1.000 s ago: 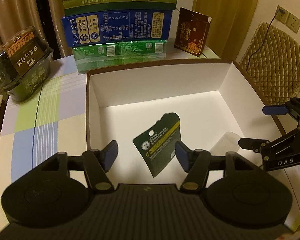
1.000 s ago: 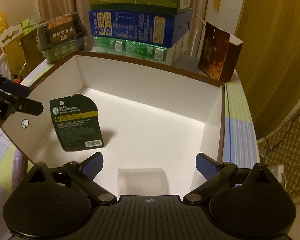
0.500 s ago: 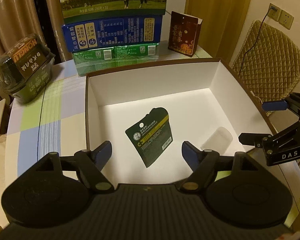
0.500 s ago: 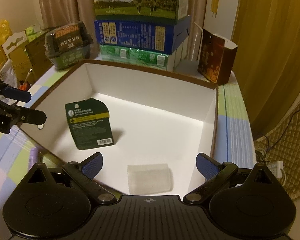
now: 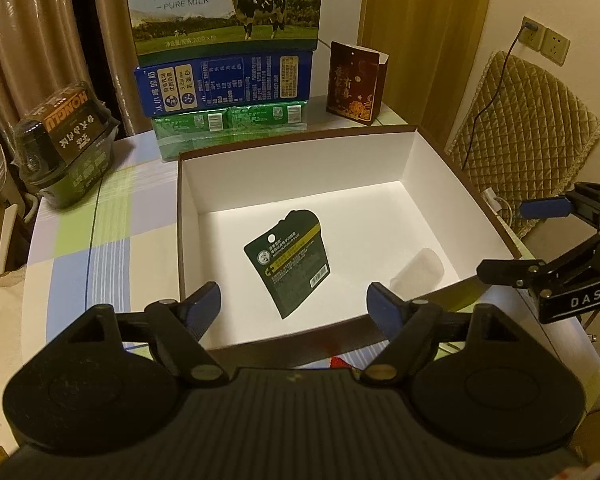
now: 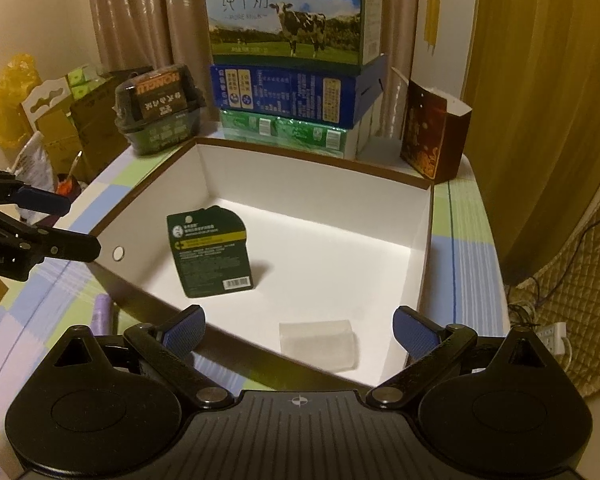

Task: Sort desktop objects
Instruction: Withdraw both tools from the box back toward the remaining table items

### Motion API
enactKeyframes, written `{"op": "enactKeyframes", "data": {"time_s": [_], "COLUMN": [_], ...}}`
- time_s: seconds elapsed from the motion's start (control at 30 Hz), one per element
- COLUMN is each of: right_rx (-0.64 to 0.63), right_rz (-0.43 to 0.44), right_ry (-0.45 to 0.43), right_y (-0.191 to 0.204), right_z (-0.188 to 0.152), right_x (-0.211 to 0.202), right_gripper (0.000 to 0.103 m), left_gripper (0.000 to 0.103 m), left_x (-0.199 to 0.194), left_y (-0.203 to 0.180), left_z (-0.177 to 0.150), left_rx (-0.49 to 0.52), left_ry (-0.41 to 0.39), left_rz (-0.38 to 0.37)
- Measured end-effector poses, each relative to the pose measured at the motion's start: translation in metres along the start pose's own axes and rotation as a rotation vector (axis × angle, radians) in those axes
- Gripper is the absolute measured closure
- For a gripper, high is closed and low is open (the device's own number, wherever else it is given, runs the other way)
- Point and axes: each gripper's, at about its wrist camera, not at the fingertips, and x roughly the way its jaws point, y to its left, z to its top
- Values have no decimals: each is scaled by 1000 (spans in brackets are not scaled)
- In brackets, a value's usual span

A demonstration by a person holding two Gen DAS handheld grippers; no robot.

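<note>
A white-lined open box [image 5: 428, 168] with a brown rim [image 6: 427, 236] sits on the checked tablecloth. A dark green packet [image 5: 289, 259] lies flat on its floor, also in the right wrist view [image 6: 211, 251]. A small translucent block [image 5: 419, 269] lies near the box's near right wall, also in the right wrist view [image 6: 318, 345]. My left gripper [image 5: 294, 307] is open and empty above the box's near edge. My right gripper [image 6: 298, 327] is open and empty above the box's near corner. Each gripper shows in the other's view, at the right [image 5: 540, 236] and at the left [image 6: 56, 224].
Stacked milk cartons [image 5: 224, 40] stand behind the box, with a brown gift bag [image 5: 356, 84] to their right and a dark wrapped package [image 5: 66, 144] to the left. A purple object [image 6: 102, 312] lies on the cloth by the box. A quilted chair [image 5: 528, 136] stands at the right.
Both grippers have pulled back and up from the box, staying open. The green packet and the translucent block now lie still on the box floor.
</note>
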Motion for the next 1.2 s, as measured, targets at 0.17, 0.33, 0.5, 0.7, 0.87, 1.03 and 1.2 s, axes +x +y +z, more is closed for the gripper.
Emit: {"op": "enactKeyframes", "data": {"time_s": [0.17,0.33,0.5,0.7,0.87,1.03,1.2], "right_rx": [8,10,3,17,36,46,61], "right_rz": [4,7,15,21,29,37,52], "right_ry": [10,15,3,7,15,23,44], "right_y": [2,4,10,15,20,27,35], "right_z": [-6,-12,-20,-33,-47,-62,-75], "right_x": [-11,-19,-30,-41,-48,-56,-59], "right_gripper": [5,5,5,5,5,5,5], "left_gripper": [26,26,25,25,25,23,22], "left_x": [-10,-21,-32,-48,-59,-66,-65], "left_y": [-3,-6,-9,-11,-9,-6,-1], "left_z": [-6,-12,-18,-35,-51,-68,-86], "left_rx": [1,1,-5,-12,-23,-38,-66], "left_ry": [-1,-9,-18,-26,-17,-4,28], "left_rz": [7,12,11,3,7,24,33]}}
